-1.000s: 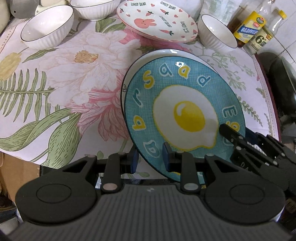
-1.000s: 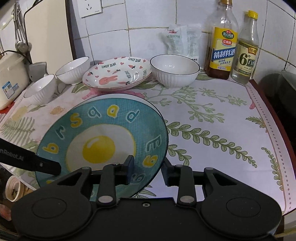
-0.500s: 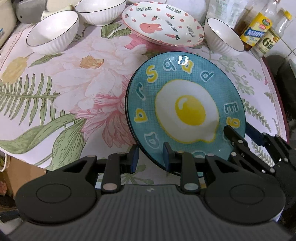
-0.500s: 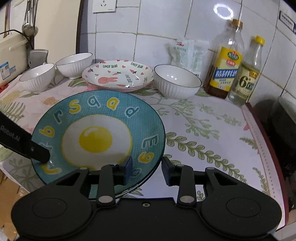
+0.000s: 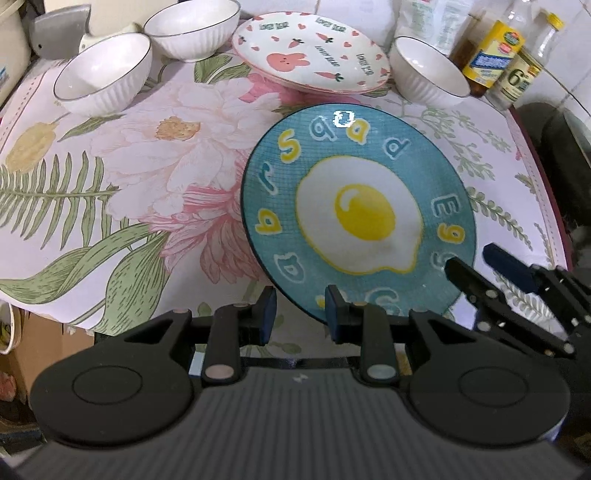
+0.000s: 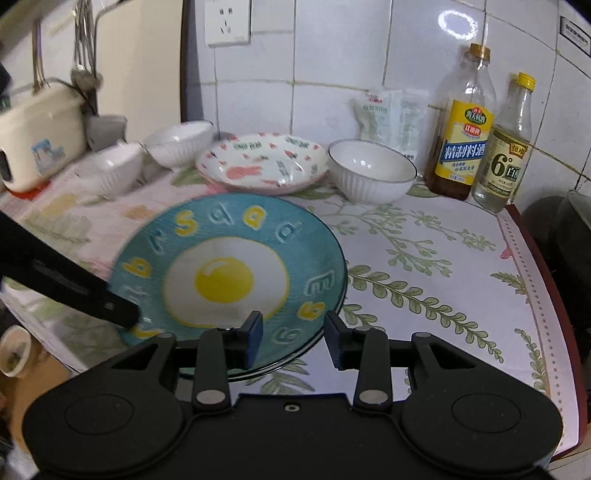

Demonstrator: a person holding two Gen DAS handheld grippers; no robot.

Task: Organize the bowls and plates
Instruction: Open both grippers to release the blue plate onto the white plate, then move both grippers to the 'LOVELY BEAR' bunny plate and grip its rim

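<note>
Left claw [image 5: 300, 314]: nearest the viewer, at the near-left rim of the blue egg plate [image 5: 358, 206]. Pads set close, one over the face and one under, pinching the rim. In the right view, its upper finger lay as a dark bar across the plate's left edge.

Right claw [image 6: 293, 336]: at the near-right rim. Pads stood apart, one over the painted face and one outside the edge. The rim ran between them with a gap showing, so it straddled the plate and did not pinch it.

Plate: round, so no long axis to line up on. It lay ahead of both claws, face up and tilted. Its near rim hung past the near edge of the bench [image 5: 110, 166]. Could not tell whether its far rim touched the cloth.

Middle ground: bare flowered cloth to the plate's left.

Far side: rabbit plate [image 5: 310, 55] just beyond the blue plate's far rim, a little left of its centre. One white bowl [image 5: 428, 74] just right of it, and two more bowls [image 5: 103, 74] [image 5: 192, 26] to the left. Two bottles [image 6: 461, 122] [image 6: 506, 147] at the far right against the tiles.

Judgement: the load rested on the left claw alone. If the blue plate was to stack on the rabbit plate, the path ran straight away from the claws, short and unobstructed. The one-sided hold meant the far rim could sag.
</note>
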